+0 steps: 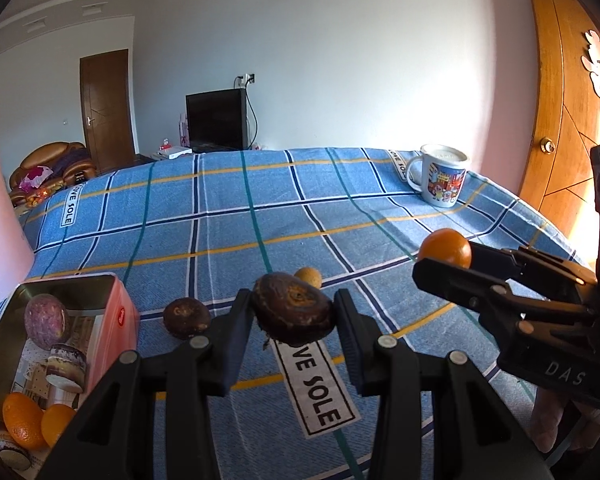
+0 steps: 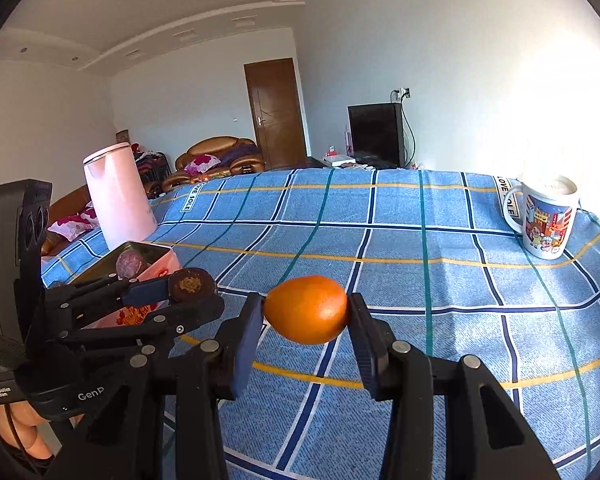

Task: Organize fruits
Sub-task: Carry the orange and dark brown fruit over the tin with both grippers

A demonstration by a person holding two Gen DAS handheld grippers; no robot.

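The dark brown fruit point(image 1: 294, 306), wrinkled and rough, is clamped between the pads of the left gripper point(image 1: 294, 316) and held clear of the blue checked cloth point(image 1: 228, 232) that covers the table. The orange fruit point(image 2: 307, 309) is clamped between the pads of the right gripper point(image 2: 307, 314), likewise raised above the cloth. The two grippers sit side by side over the near part of the table, the left one just beside the pink tin point(image 1: 118, 312). That tin stands open at the near left corner and holds a purple fruit point(image 1: 46, 320) and two orange fruits point(image 1: 22, 420). A second dark brown fruit point(image 1: 187, 317) lies on the cloth next to the tin, and a small yellowish fruit point(image 1: 309, 277) lies beyond the held brown one. A pink kettle point(image 2: 118, 200) stands at the left edge behind the tin. A printed mug point(image 2: 546, 218) stands near the far right corner.
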